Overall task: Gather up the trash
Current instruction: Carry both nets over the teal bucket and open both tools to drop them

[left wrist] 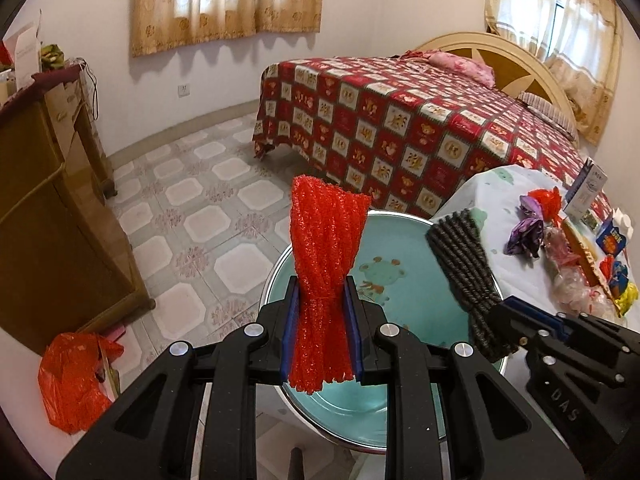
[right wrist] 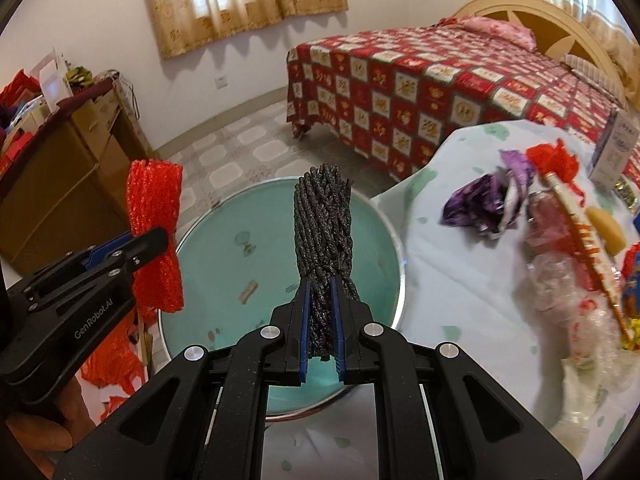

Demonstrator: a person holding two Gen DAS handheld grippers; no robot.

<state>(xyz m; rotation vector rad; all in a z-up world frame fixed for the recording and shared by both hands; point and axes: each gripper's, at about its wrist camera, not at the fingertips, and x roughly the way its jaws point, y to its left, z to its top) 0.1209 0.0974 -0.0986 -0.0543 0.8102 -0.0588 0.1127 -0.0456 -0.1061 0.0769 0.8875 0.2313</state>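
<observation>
My left gripper (left wrist: pixel 322 300) is shut on a red foam net sleeve (left wrist: pixel 326 240), which stands up between the blue pads over a teal basin (left wrist: pixel 408 280) on the floor. In the right wrist view the same red foam net sleeve (right wrist: pixel 154 216) shows at the left, pinched in the left gripper (right wrist: pixel 150 256). My right gripper (right wrist: pixel 320 292) is shut on a dark grey foam net sleeve (right wrist: pixel 323 224), also held above the teal basin (right wrist: pixel 240 240). That grey sleeve (left wrist: pixel 462 264) appears at the right of the left wrist view, in the right gripper (left wrist: pixel 496 312).
A table with a pale cloth (right wrist: pixel 460 280) stands right of the basin, holding wrappers (right wrist: pixel 484 200), clear plastic (right wrist: pixel 560 280) and small boxes (left wrist: pixel 586 194). A bed (left wrist: pixel 420 120) lies beyond. A wooden cabinet (left wrist: pixel 48 200) and a red plastic bag (left wrist: pixel 72 380) are at the left.
</observation>
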